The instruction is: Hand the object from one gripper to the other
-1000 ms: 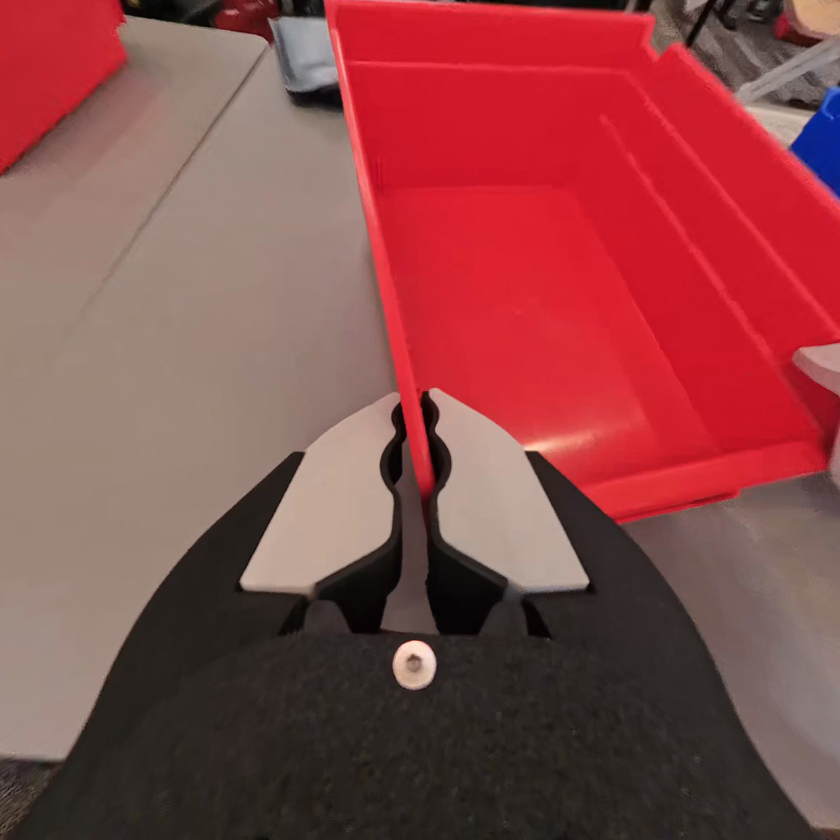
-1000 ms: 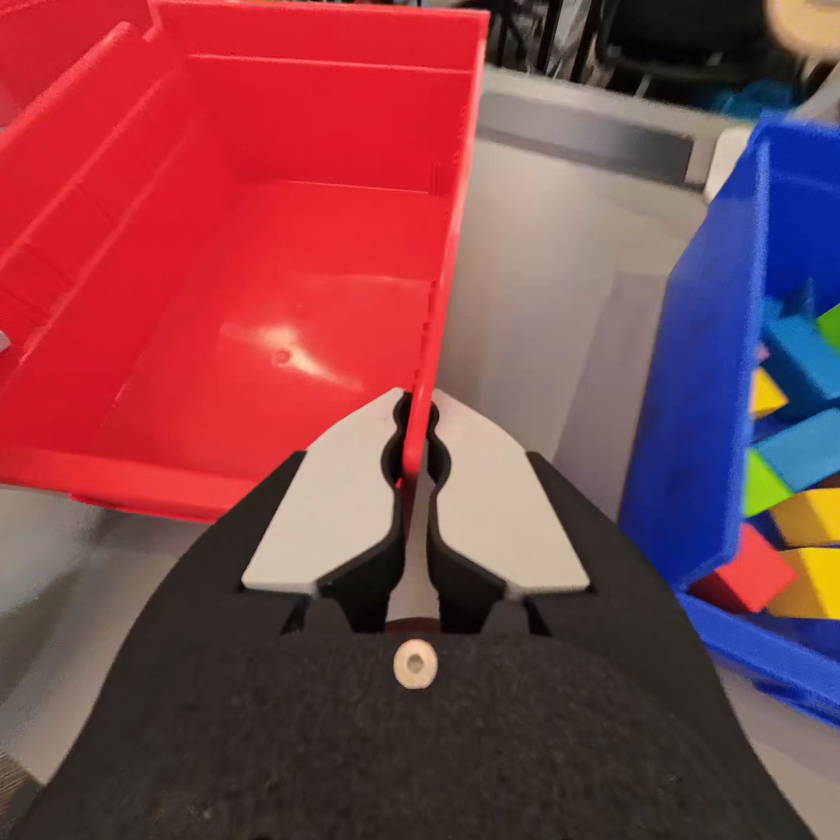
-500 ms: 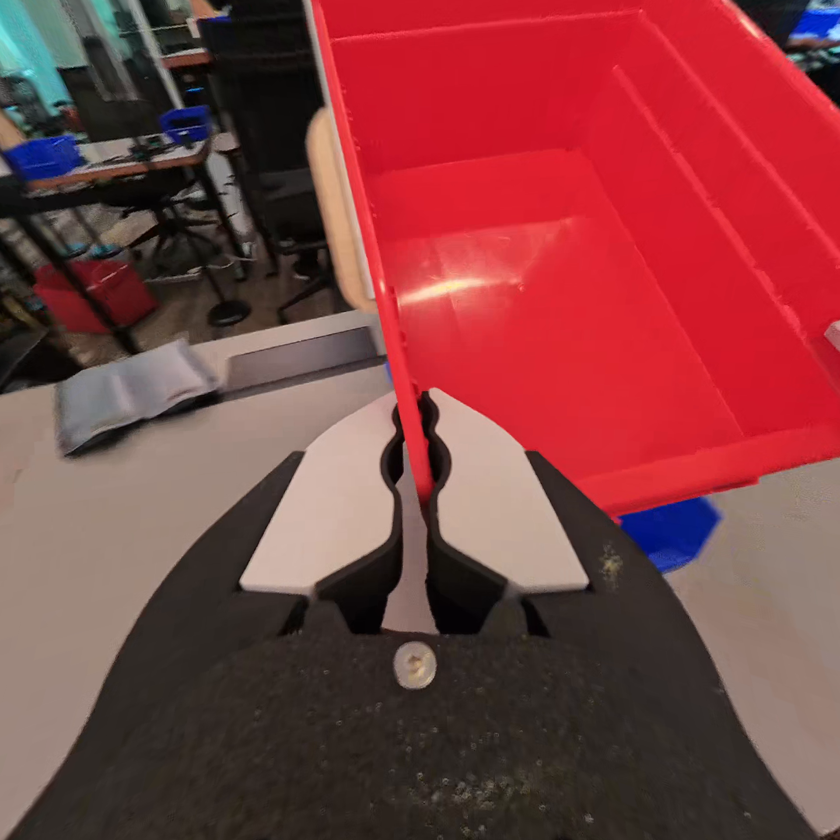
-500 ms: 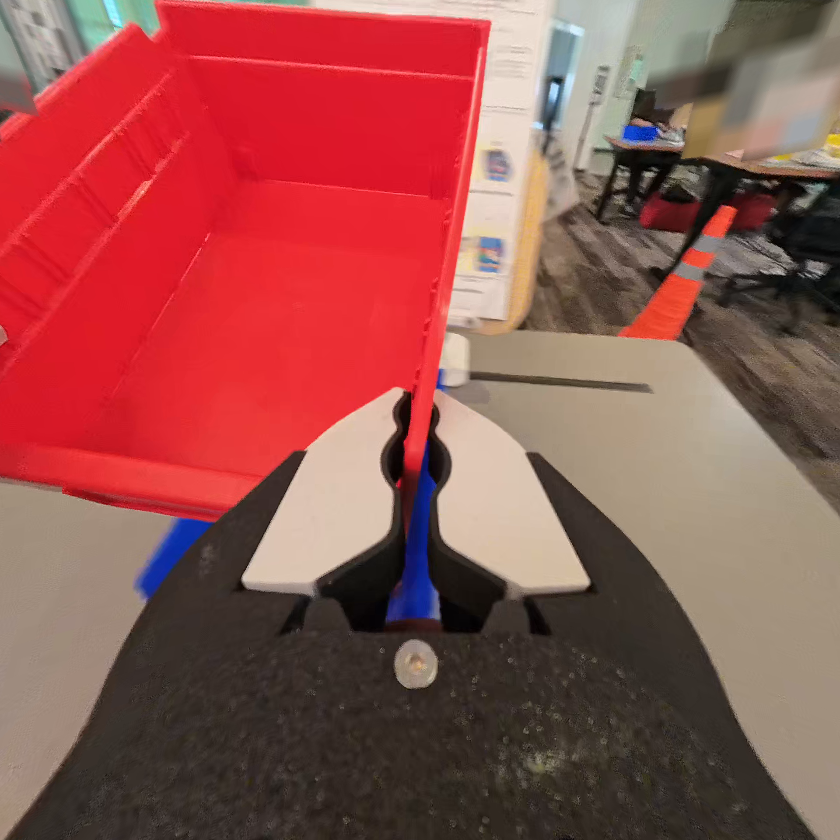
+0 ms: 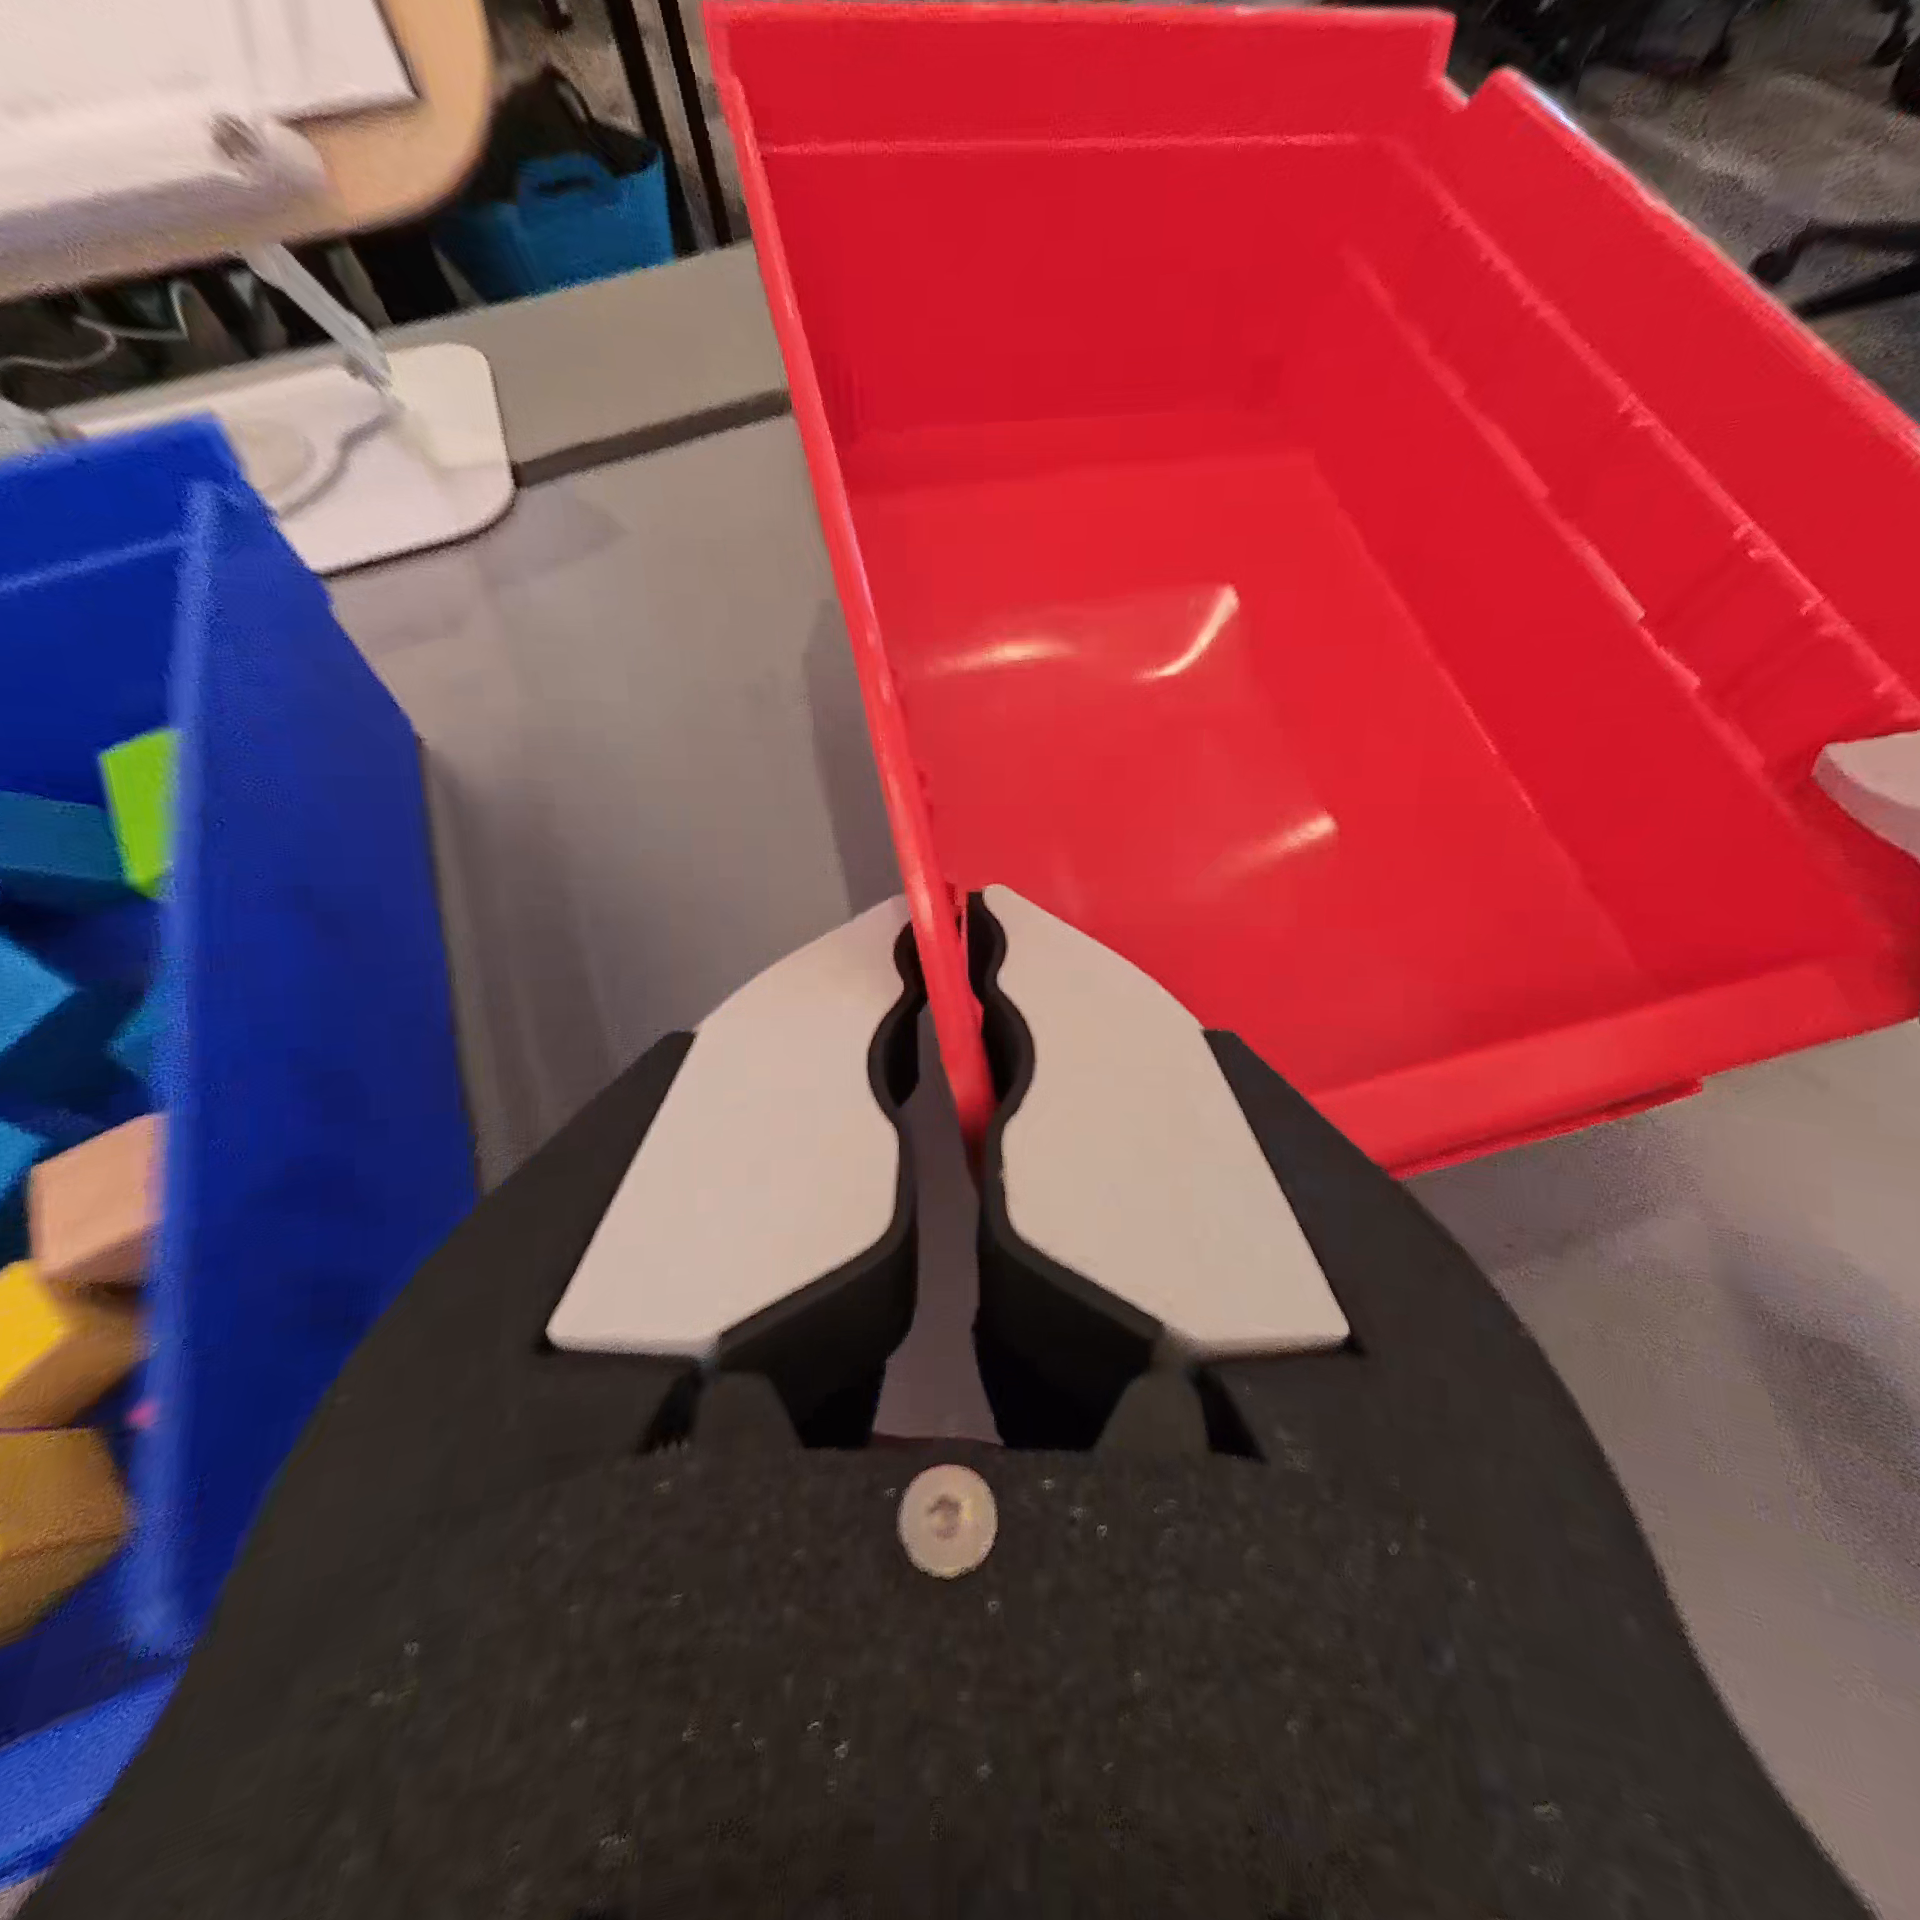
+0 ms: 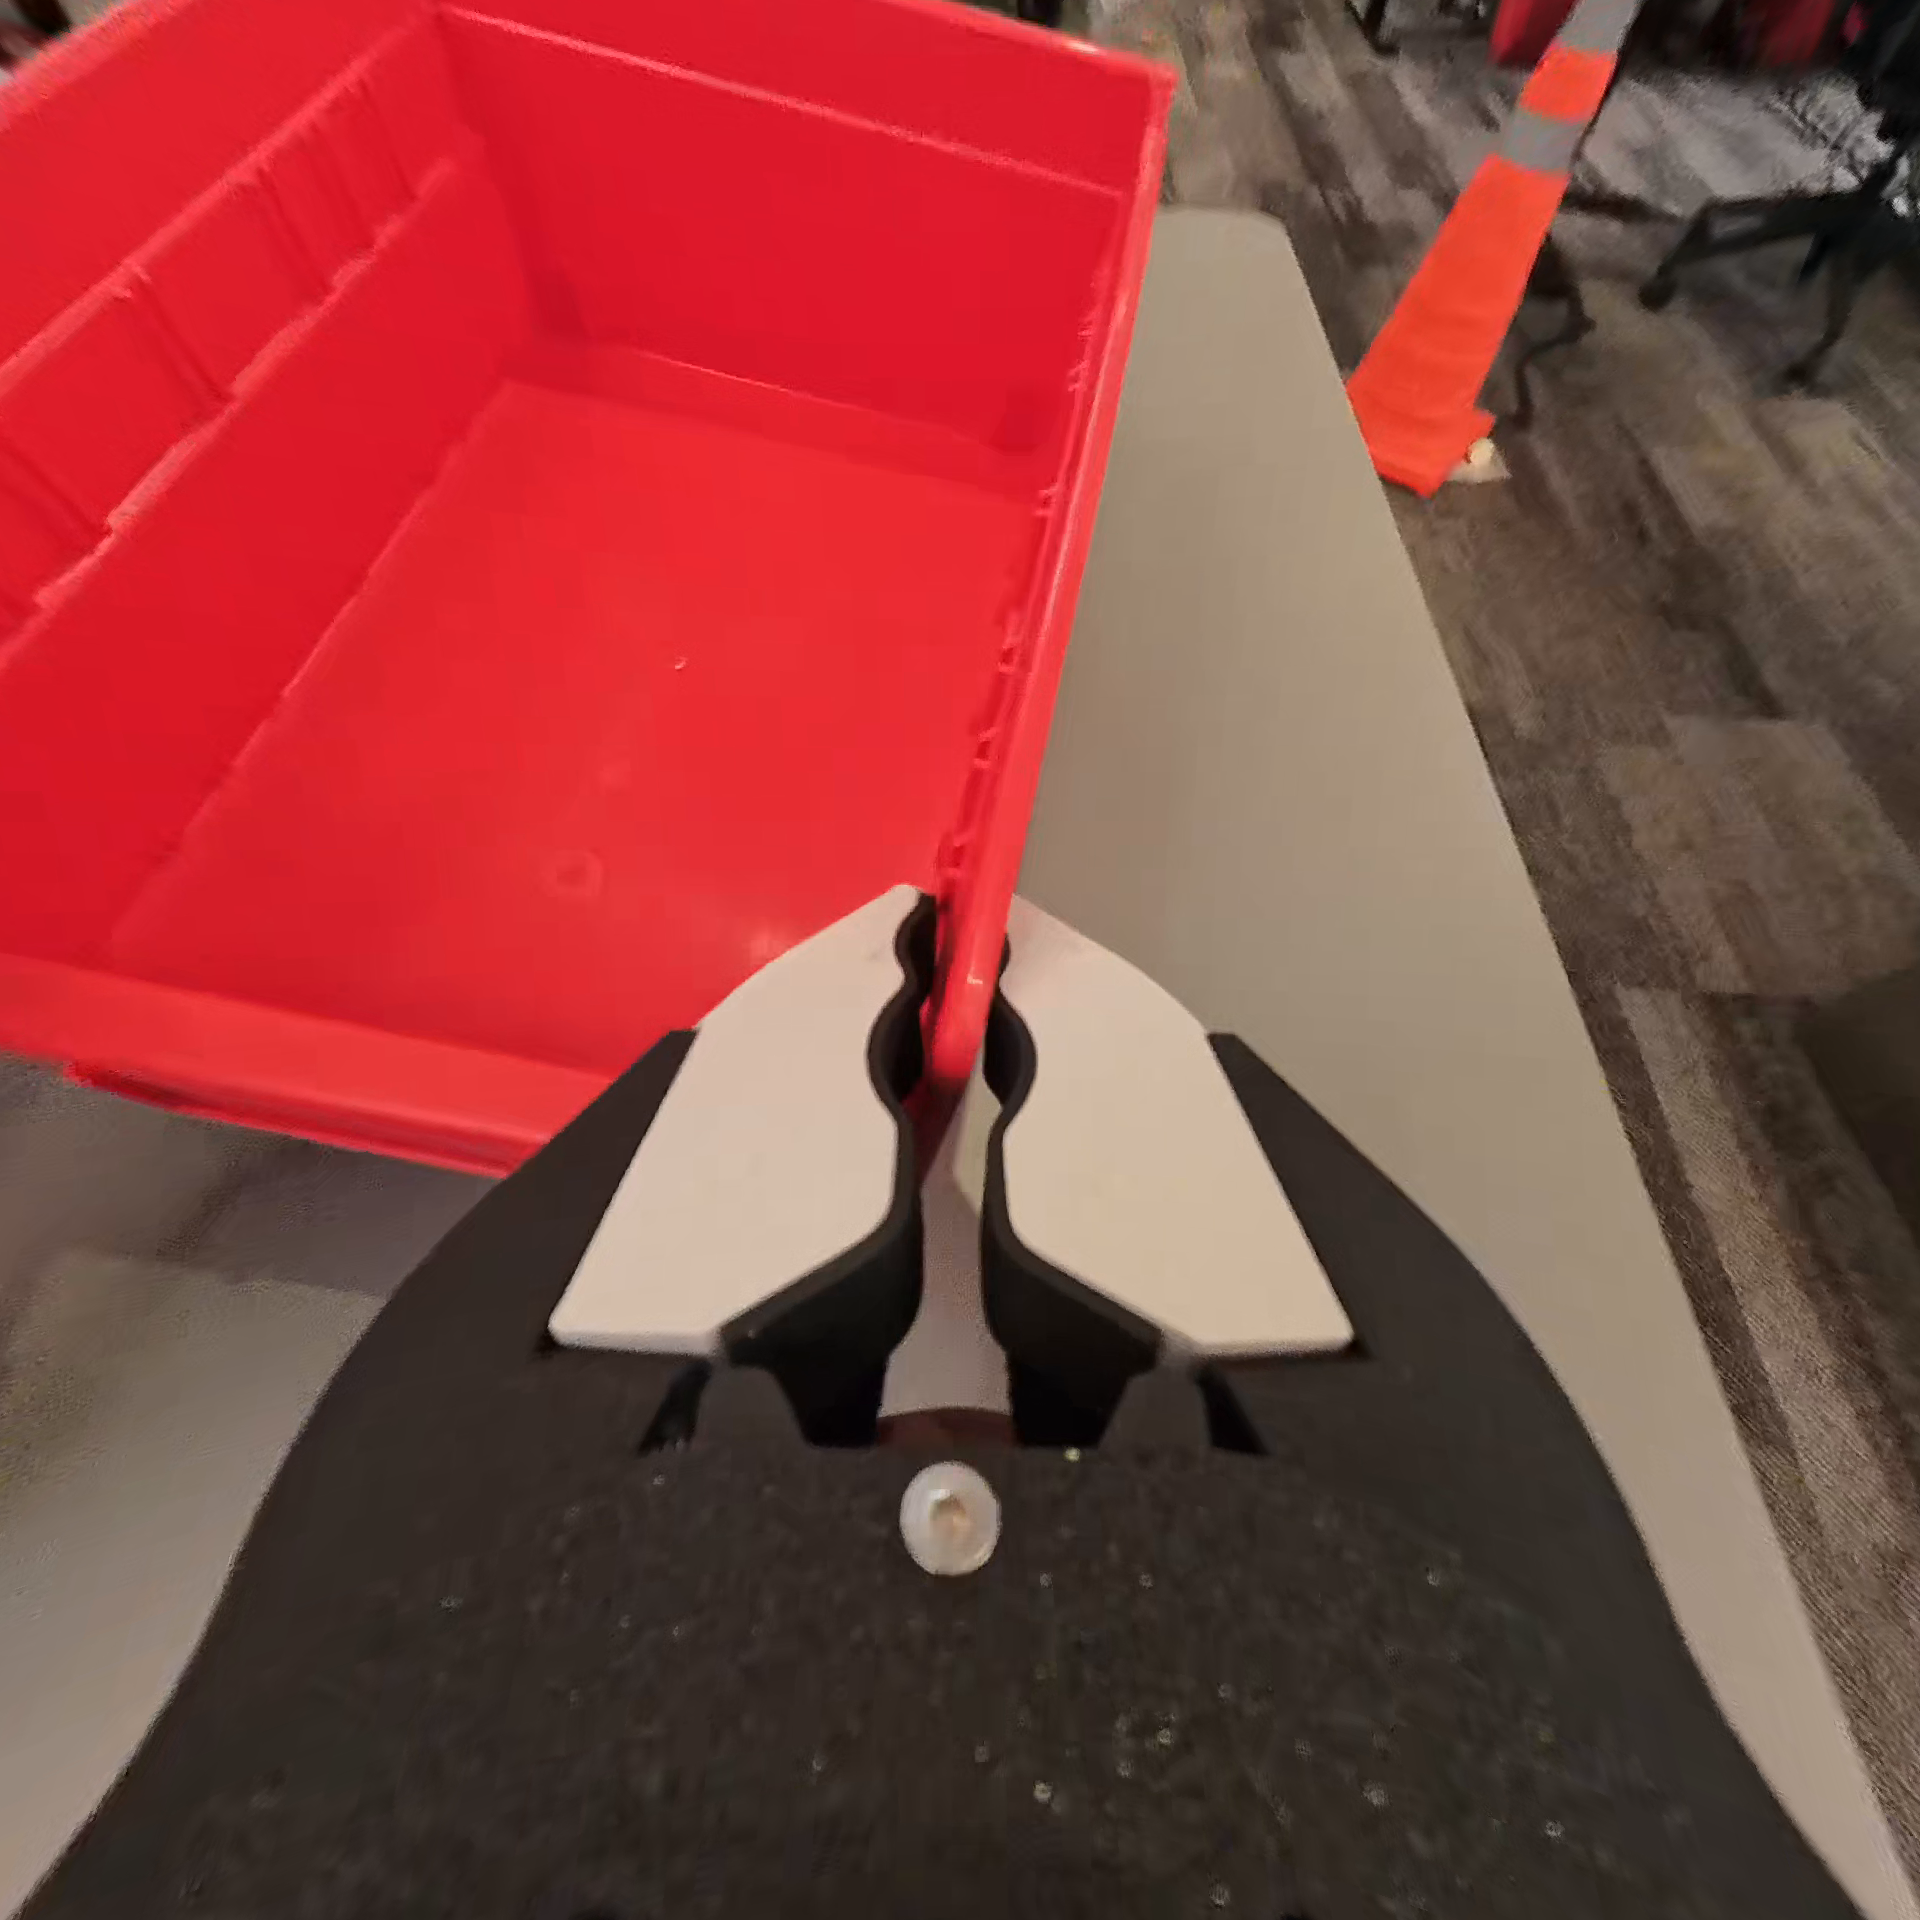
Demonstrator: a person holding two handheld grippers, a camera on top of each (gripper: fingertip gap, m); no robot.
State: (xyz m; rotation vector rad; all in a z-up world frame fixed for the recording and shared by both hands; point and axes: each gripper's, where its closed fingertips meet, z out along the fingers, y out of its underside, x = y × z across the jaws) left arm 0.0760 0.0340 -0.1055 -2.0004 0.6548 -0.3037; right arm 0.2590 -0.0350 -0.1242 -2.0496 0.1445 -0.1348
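Gripping the red bin (image 5: 1195,727) by opposite side walls, my left gripper (image 5: 951,997) and right gripper (image 6: 961,997) are each clamped on a rim. To pass it well, I judge one grip must stay firm and the bin level before the other lets go, clear of the blue bin (image 5: 301,935) at lower left.

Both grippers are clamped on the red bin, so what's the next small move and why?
Probably lower the red bin level onto the grey table. The left gripper and right gripper each pinch an opposite side wall, and the empty bin seems to hang above the tabletop.

left claw (image 5: 951,914) clamps red bin (image 5: 1299,727) wall.
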